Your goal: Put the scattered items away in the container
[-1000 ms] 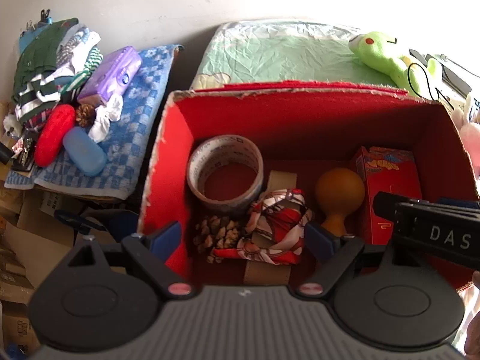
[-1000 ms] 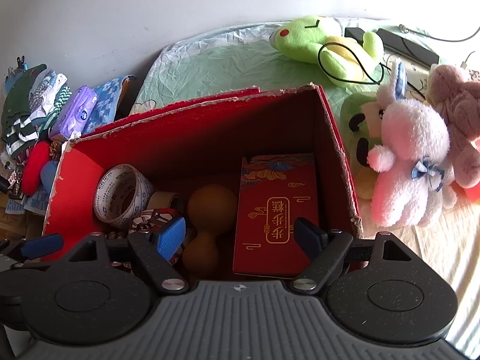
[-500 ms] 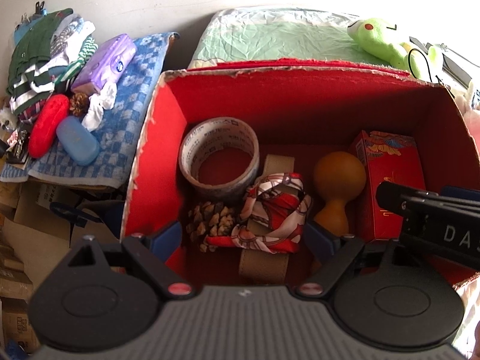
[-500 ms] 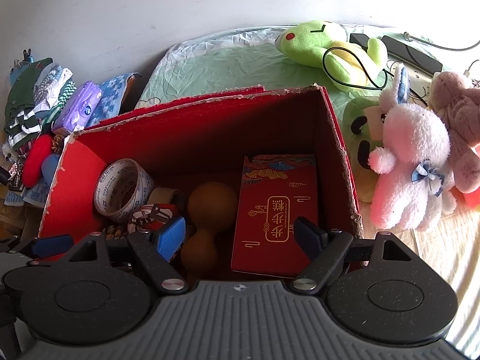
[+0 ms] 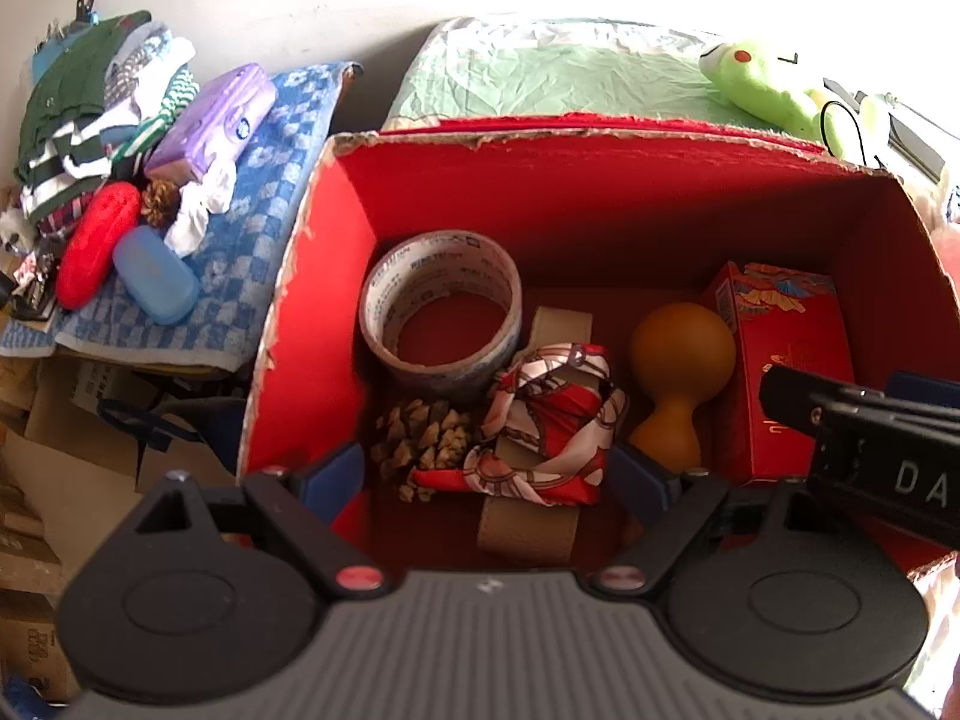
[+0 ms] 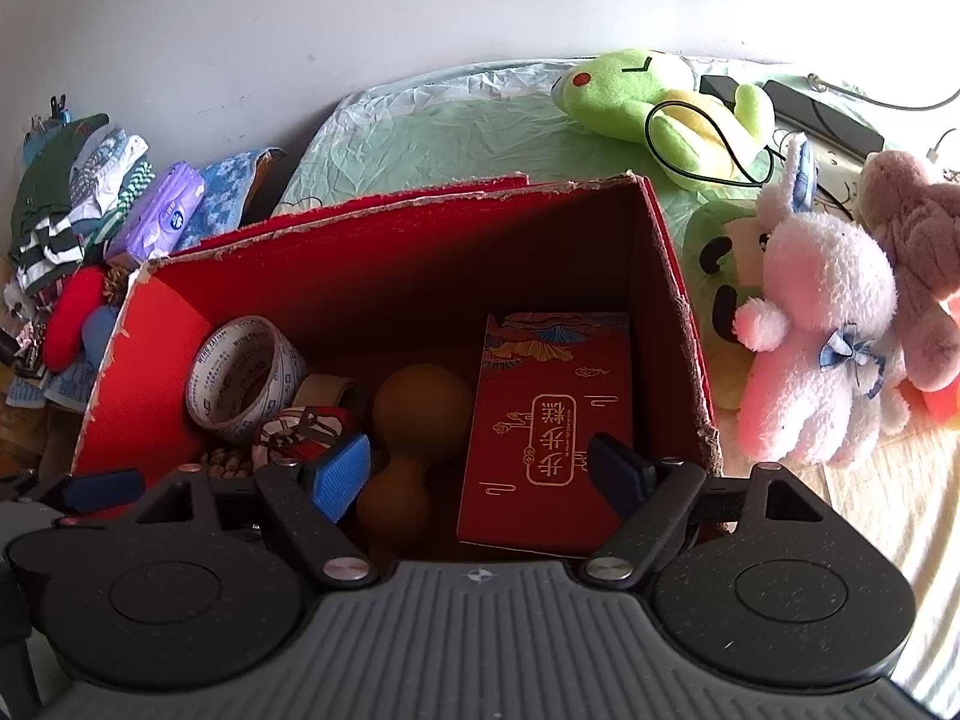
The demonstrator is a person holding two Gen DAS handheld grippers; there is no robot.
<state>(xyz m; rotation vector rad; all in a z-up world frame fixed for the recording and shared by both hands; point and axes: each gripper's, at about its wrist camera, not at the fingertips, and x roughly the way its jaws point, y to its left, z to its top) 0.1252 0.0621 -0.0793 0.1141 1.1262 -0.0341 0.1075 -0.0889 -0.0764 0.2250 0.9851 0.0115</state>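
A red cardboard box stands open on the bed. Inside lie a printed tape roll, a tan tape roll, a pine cone, a red patterned scarf, a brown gourd and a red gift box. My left gripper hangs open and empty over the box's near left. My right gripper hangs open and empty over the gift box and gourd; its body shows in the left wrist view.
Left of the box, a blue checked towel carries a purple tissue pack, red case, blue case and second pine cone. Folded clothes lie behind. Green frog plush, pink plush and cables lie right.
Both grippers have drawn back and up a little from the box, so more of its inside shows. Both stay open and empty. The items inside have not moved.
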